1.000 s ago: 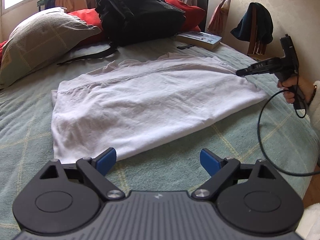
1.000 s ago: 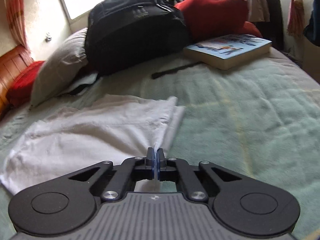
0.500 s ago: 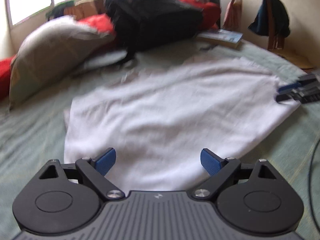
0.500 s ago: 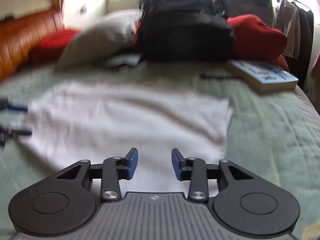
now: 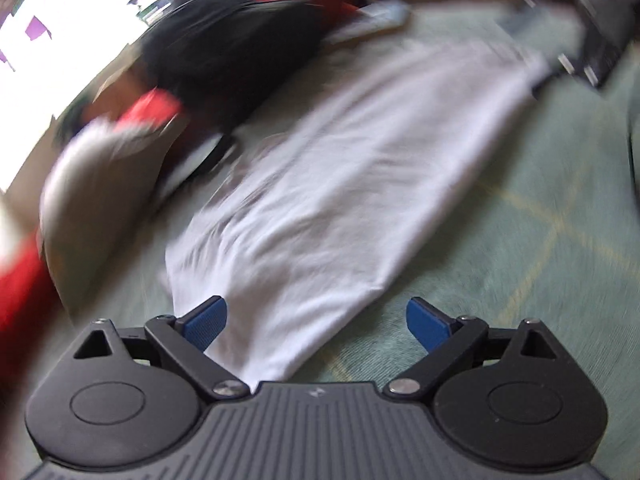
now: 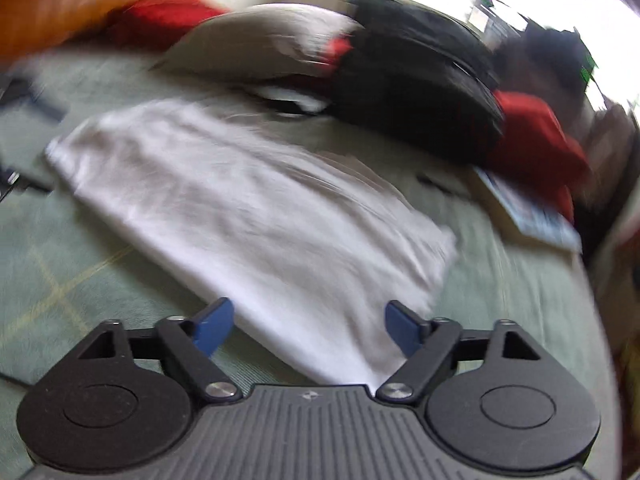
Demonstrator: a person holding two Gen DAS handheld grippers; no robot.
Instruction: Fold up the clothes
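Blue-padded fingers (image 5: pixel 206 317) of the left gripper (image 5: pixel 316 320) stand wide and are spreading further, pinching nothing, with the near corner of a white garment (image 5: pixel 352 184) lying on the bed beneath the gap between them; the fingers (image 6: pixel 212 324) of the right gripper (image 6: pixel 308 326) are likewise parting fast, their pads clear of the cloth, the opposite near corner of the same white garment (image 6: pixel 248 200) showing between and below them; the garment lies spread flat in a folded, roughly rectangular layer on the pale green bedspread (image 5: pixel 540 240), across the middle of the bed, its long edge running toward the head; at the head of the bed a black backpack (image 5: pixel 240 56) sits beside a grey pillow (image 5: pixel 92 184), with red cushions (image 6: pixel 536 140) behind and to either side of them; a book (image 6: pixel 528 212) lies on the bedspread near the bed's right edge, just below the red cushion in the right wrist view, well apart from the garment; in the left wrist view a dark blurred shape at the far corner of the garment may be the other gripper, though the blur leaves that unclear; both views are tilted and smeared by motion, so fine creases and hems cannot be made out.
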